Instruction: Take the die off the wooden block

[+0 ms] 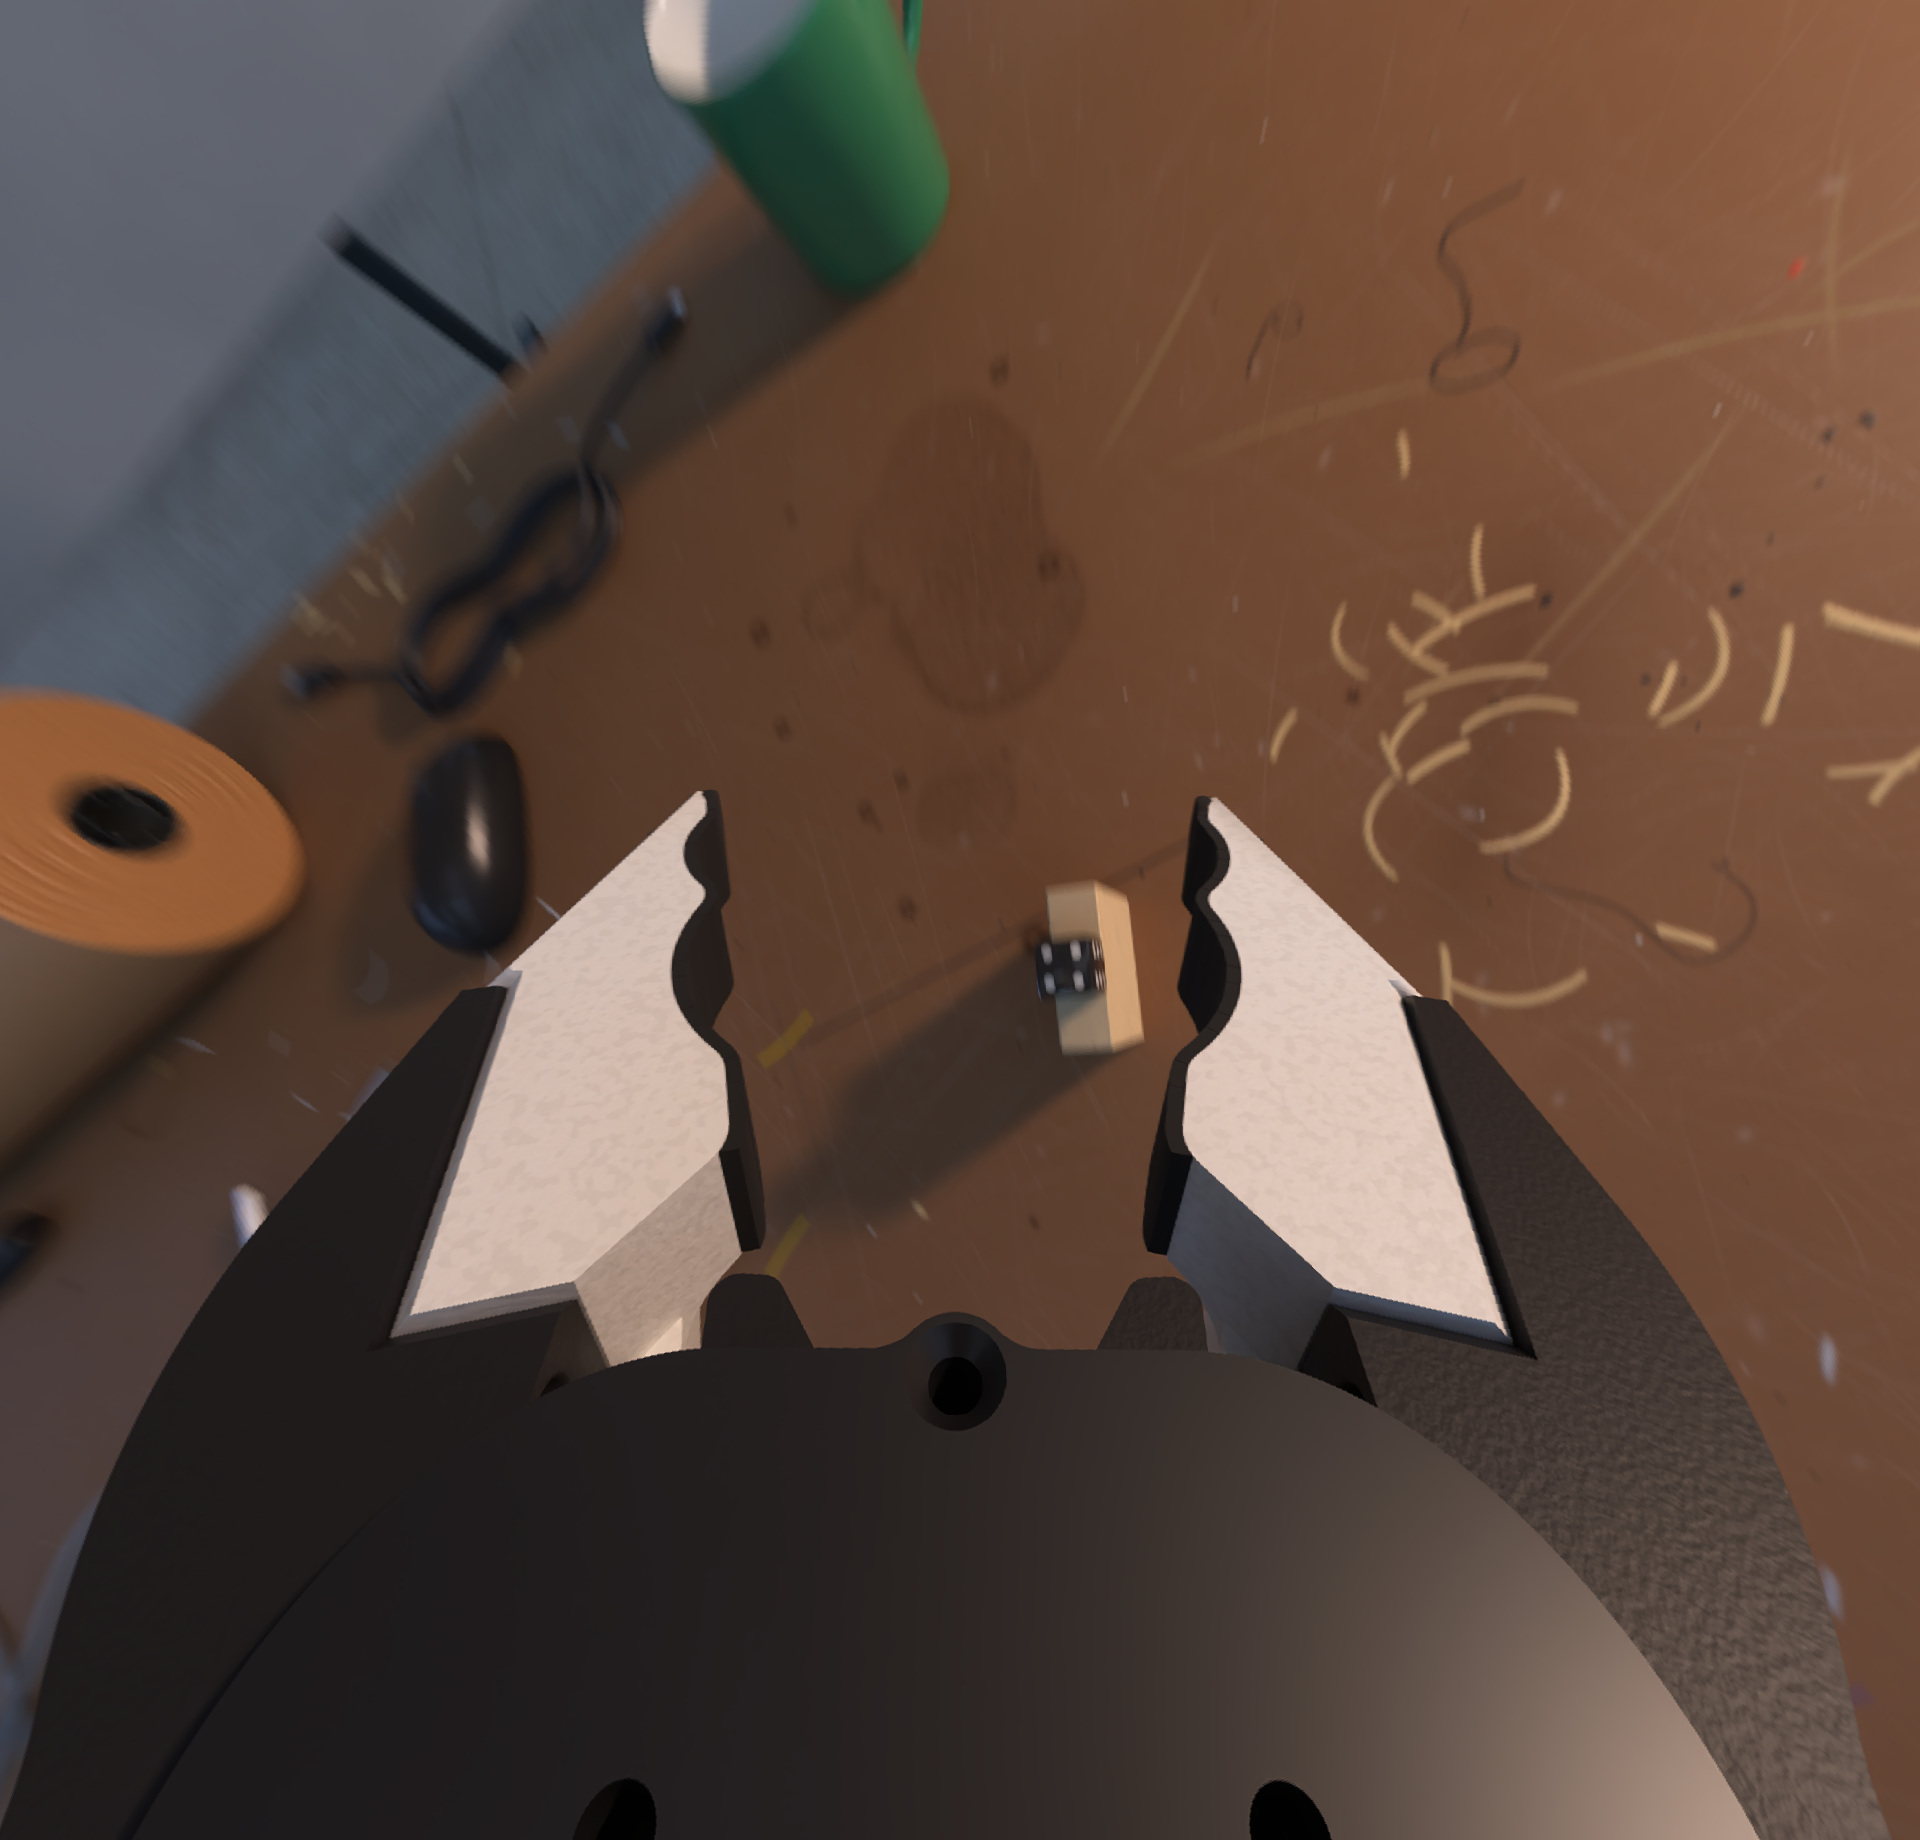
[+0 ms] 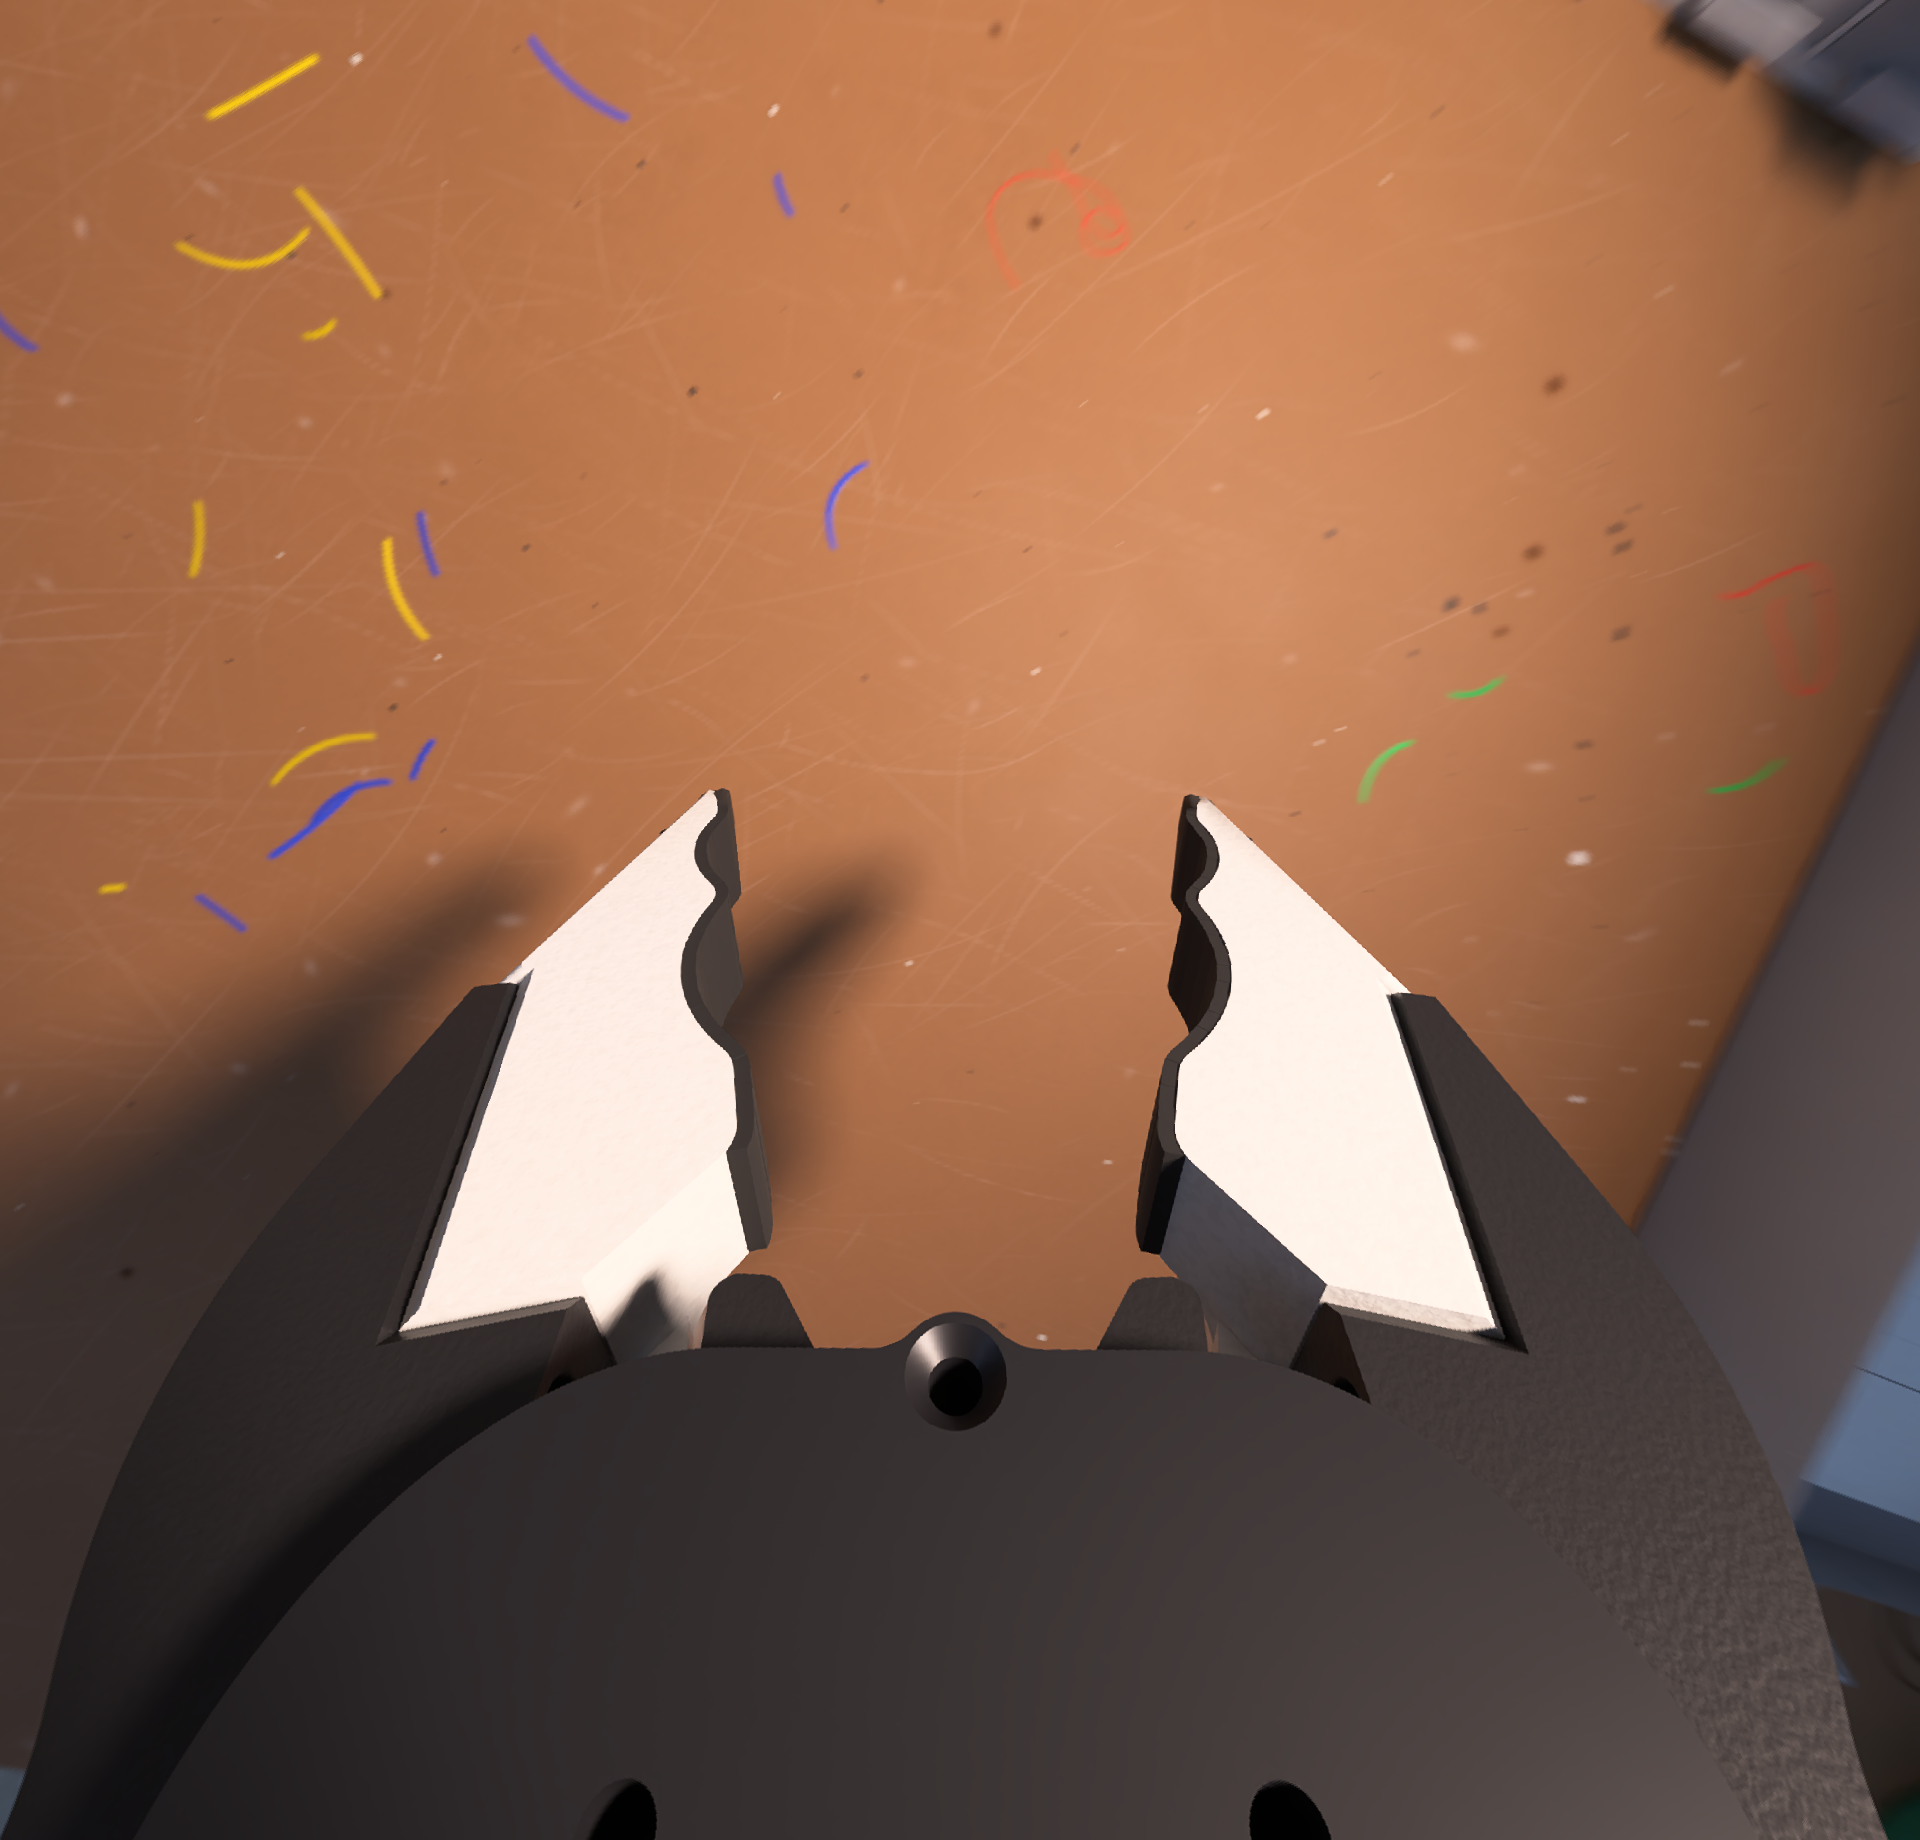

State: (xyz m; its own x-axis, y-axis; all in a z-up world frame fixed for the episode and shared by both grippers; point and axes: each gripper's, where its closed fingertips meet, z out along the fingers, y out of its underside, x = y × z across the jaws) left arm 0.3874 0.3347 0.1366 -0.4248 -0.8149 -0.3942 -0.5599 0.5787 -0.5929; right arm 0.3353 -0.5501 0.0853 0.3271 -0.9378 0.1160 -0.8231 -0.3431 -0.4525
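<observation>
The left claw (image 1: 956,824), spread wide, hangs above the die (image 1: 1068,967), which lies just ahead, right of centre, on the wooden block (image 1: 1099,969); the right claw (image 2: 954,819) gapes over bare tabletop (image 2: 1039,543).

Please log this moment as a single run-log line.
left gripper: open, above die | die: on wooden block | right gripper: open, empty

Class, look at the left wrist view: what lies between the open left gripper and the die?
Nothing but bare tabletop, seen in the left wrist view: the left gripper is open above it, and the die still rests against the wooden block.
</observation>
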